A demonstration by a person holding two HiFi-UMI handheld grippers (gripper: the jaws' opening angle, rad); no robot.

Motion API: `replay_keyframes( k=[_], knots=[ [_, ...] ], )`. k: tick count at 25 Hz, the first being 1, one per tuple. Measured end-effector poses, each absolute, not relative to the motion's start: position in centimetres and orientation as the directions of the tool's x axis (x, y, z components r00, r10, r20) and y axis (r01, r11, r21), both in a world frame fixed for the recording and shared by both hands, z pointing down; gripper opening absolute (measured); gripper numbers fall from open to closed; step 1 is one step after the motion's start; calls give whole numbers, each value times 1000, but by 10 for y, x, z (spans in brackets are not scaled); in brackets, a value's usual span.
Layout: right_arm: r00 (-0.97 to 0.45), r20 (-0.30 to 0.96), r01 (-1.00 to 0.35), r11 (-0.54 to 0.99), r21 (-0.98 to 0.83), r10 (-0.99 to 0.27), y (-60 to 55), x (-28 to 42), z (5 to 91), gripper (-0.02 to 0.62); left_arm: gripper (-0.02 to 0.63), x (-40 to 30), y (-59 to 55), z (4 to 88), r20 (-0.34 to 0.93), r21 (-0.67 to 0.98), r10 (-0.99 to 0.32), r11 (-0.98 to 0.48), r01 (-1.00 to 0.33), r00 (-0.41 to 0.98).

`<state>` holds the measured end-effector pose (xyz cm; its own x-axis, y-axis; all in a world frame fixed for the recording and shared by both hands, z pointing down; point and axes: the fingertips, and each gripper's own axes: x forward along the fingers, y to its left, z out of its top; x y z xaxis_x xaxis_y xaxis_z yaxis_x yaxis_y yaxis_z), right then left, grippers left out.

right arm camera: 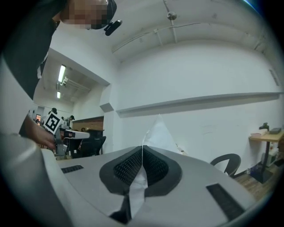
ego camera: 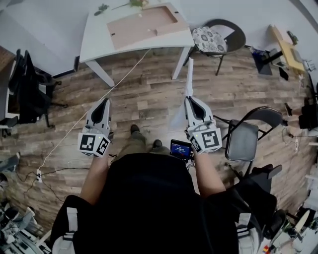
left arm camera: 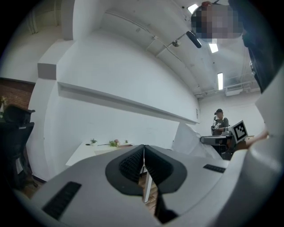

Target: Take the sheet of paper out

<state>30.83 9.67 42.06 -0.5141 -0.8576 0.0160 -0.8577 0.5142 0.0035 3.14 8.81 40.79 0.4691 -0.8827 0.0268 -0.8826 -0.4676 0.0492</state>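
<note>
My right gripper point(ego camera: 189, 98) is shut on a white sheet of paper point(ego camera: 189, 77), which stands edge-on above the wooden floor. In the right gripper view the sheet point(right arm camera: 159, 133) rises as a peak beyond the closed jaws of the right gripper point(right arm camera: 142, 147) and also hangs below them. My left gripper point(ego camera: 105, 100) is held level beside it, well apart, and in its own view the left gripper point(left arm camera: 143, 147) is shut with nothing between its pads. From there the paper point(left arm camera: 188, 139) shows off to the right. A picture frame point(ego camera: 144, 25) lies back-up on the white table point(ego camera: 99, 39) ahead.
A grey folding chair point(ego camera: 246, 139) stands close on the right. A round chair with a patterned cushion point(ego camera: 209, 39) is beside the table. A black office chair point(ego camera: 30, 94) stands at the left. A white cable point(ego camera: 89, 111) crosses the floor. Small plants point(ego camera: 102, 8) sit on the table's far edge.
</note>
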Motion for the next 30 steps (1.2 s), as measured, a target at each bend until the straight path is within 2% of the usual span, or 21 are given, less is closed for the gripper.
replay_keyframes(
  k=[7,15,30],
  knots=[
    [-510,24,-860,510,-8,-860,107,312,424,17,3,35,103,407,15,49,-887,-460,-886,461],
    [-503,14,-864,502,-40,-864,105,282,417,17,3,20,98,397,-12,53,-867,-499,-865,499],
    [-517,49,-856,516,-32,-855,108,237,420,17,3,-24,111,411,12,95,-878,-476,-874,479]
  ],
)
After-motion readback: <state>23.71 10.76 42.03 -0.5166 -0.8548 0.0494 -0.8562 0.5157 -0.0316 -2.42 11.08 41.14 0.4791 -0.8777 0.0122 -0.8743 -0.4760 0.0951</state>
